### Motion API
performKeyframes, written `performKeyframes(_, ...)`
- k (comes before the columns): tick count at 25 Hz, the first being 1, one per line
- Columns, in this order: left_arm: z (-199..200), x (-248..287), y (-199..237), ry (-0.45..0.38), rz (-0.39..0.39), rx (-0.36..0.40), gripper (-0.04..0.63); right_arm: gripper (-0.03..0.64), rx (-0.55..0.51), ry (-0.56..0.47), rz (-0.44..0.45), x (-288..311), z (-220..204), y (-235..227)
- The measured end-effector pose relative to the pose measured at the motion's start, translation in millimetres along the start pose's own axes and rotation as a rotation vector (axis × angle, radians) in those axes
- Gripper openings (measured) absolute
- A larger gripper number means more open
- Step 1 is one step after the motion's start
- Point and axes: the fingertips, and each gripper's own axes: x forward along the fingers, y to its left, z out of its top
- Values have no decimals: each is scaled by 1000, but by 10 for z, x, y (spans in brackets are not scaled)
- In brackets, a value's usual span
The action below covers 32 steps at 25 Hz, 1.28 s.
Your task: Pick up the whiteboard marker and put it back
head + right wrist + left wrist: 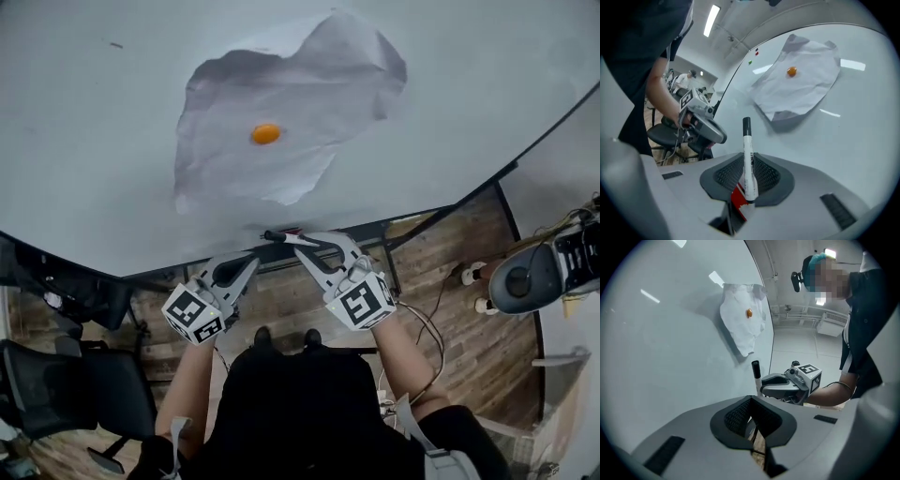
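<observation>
Right gripper pinches the whiteboard marker by its barrel, long axis running straight out, capped end toward the whiteboard lower edge just ahead, while left gripper, jaws together and empty, hangs alongside.

Grippers two; marker one; whiteboard one; paper sheet one; magnet one; chairs perhaps two.

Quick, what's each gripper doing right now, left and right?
Left gripper: closed, nothing between its jaws.
Right gripper: closed on the whiteboard marker.
</observation>
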Motion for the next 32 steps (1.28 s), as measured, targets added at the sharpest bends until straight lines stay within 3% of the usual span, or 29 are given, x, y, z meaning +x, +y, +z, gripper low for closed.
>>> performKeyframes(5,370,103,-163,-29,-47,70,8,74,74,-126,-21,-320,414,-164)
performKeyframes(10,750,154,-331,-45,-70,132,8,74,246,-367,-58,-675,909,-334)
performKeyframes(17,1046,173,-553,-55,-88,174,8,74,479,-461,5,-979,880,-421)
performKeyframes(22,951,199,-648,-44,-111,160,8,74,600,-536,15,-1108,873,-461)
performKeyframes(32,896,195,-806,-60,-134,146,8,74,619,-549,56,-1088,931,-397)
